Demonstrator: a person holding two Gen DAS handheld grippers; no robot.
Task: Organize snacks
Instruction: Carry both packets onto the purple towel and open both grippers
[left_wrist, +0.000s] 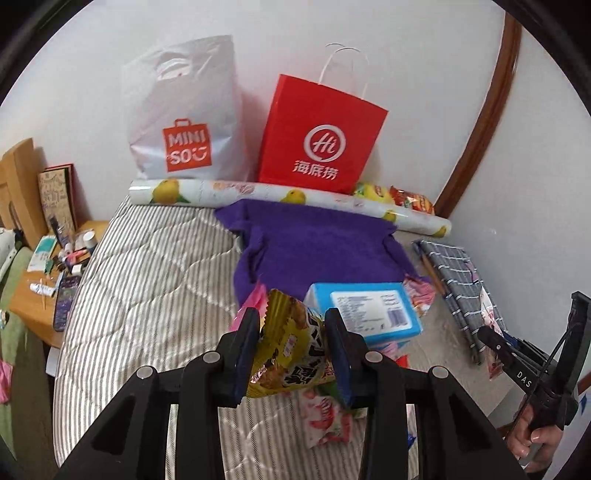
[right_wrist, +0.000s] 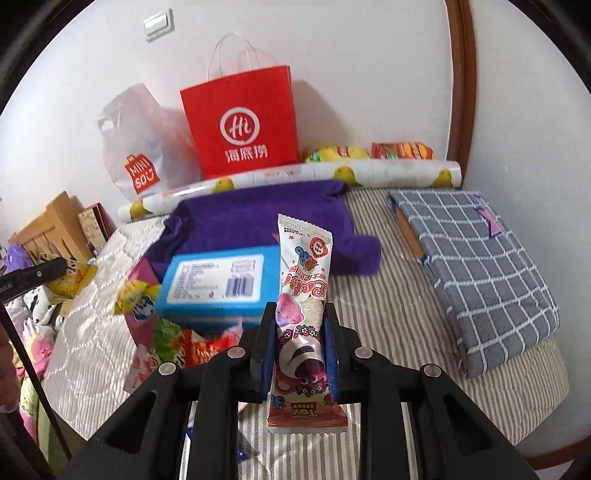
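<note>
- Closest to the lens, the left gripper (left_wrist: 291, 354) has its two fingers pinching a yellow snack packet (left_wrist: 291, 350), the crinkled wrapper bulging out above and below the pads.
- Over on the right, the right gripper (right_wrist: 300, 347) is pressed tight on a pink strawberry wafer packet (right_wrist: 301, 295), which stands up tall past the fingertips.
- Both packets are clear of the striped bedcover (left_wrist: 147, 277); the rest of the snack pile lies just beyond and under the fingers, around a blue box (right_wrist: 218, 284).
- Ahead of both sets of fingers: a purple towel (left_wrist: 317, 243), then a red paper bag (left_wrist: 321, 133) and a white plastic bag (left_wrist: 184, 114) against the wall.
- Step in hand, as I read it, is carrying each packet to its spot, likely one of those bags, though which one I can't tell from here.
- To do it well: keep both pinches steady, since the wrappers are slick and thin.
- Carry high enough to clear the box and the flowered roll (left_wrist: 258, 195).
- Keep the wafer upright so its long top doesn't catch a bag rim.
</note>
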